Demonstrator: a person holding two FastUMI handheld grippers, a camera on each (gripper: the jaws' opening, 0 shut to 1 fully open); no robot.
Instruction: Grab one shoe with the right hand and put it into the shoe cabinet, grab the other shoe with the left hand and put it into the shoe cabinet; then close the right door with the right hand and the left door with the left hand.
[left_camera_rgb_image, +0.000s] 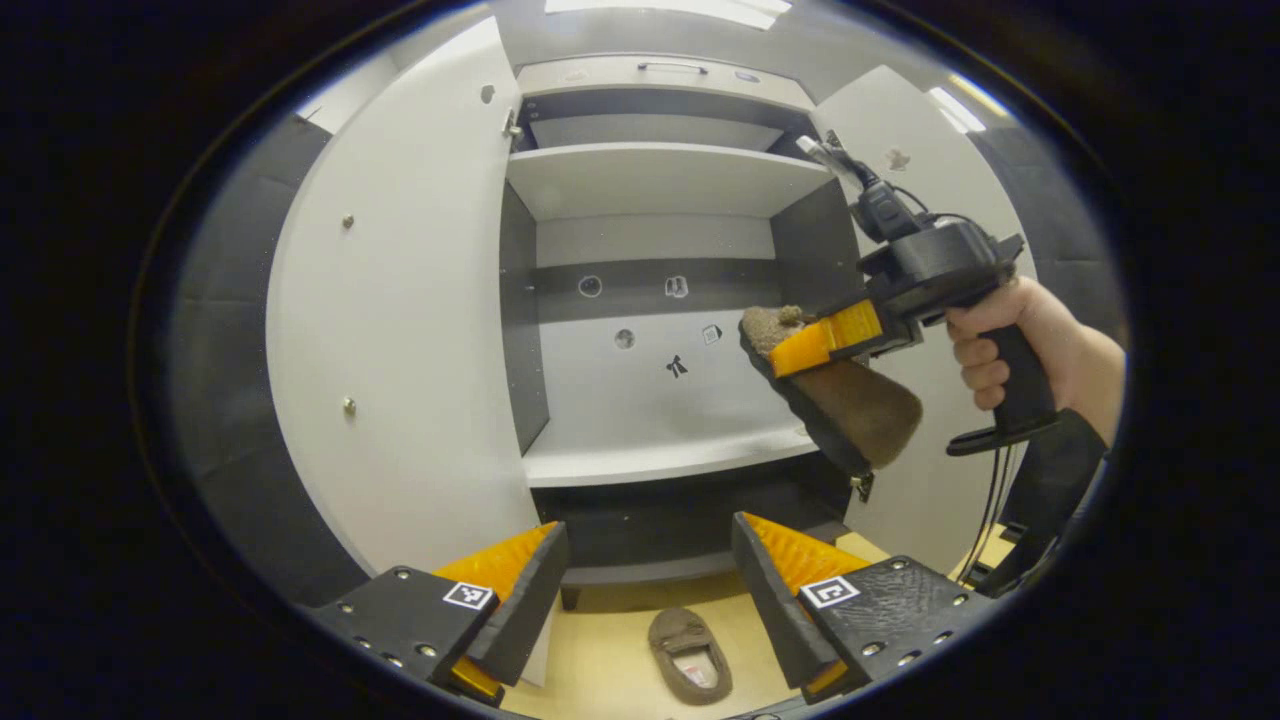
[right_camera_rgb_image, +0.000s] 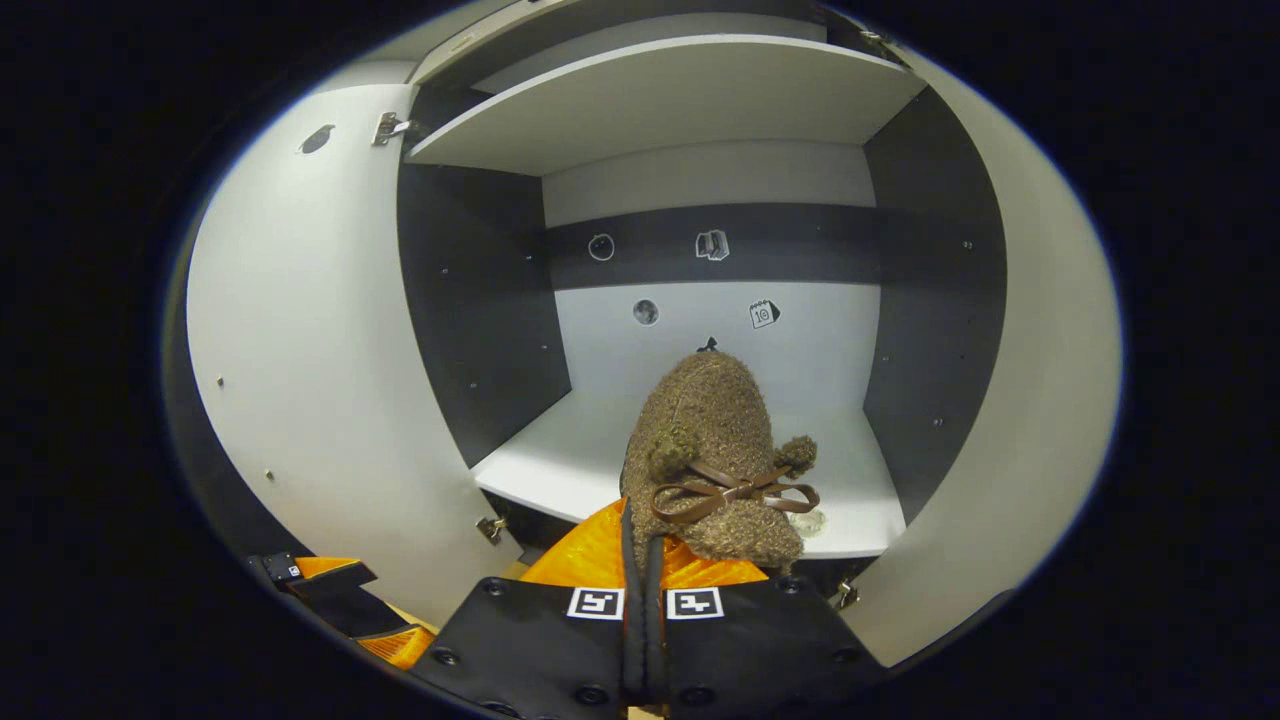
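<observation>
The right gripper (right_camera_rgb_image: 640, 590) has its fingers pressed nearly together, pinching the heel edge of a brown fuzzy slipper (right_camera_rgb_image: 712, 450); the slipper points away from the claw toward the open shoe cabinet, hanging in the air above the front of the lower shelf (right_camera_rgb_image: 560, 460); seen from the left gripper view, the same slipper (left_camera_rgb_image: 850, 410) droops toe-down from the pinch, which suggests a soft, light thing that bends under its own weight; the plush upper should not slip easily, and the thin rim at the heel looks like the fair place to hold, as the bow on top would likely give; the sole seems a little stiffer, though the view is too warped to be sure. The left gripper (left_camera_rgb_image: 650, 590) is spread wide with nothing between its fingers; below it the second slipper (left_camera_rgb_image: 690, 655) lies on the floor, opening up, just before the cabinet; both doors, the left door (left_camera_rgb_image: 400, 330) among them, stand open.
</observation>
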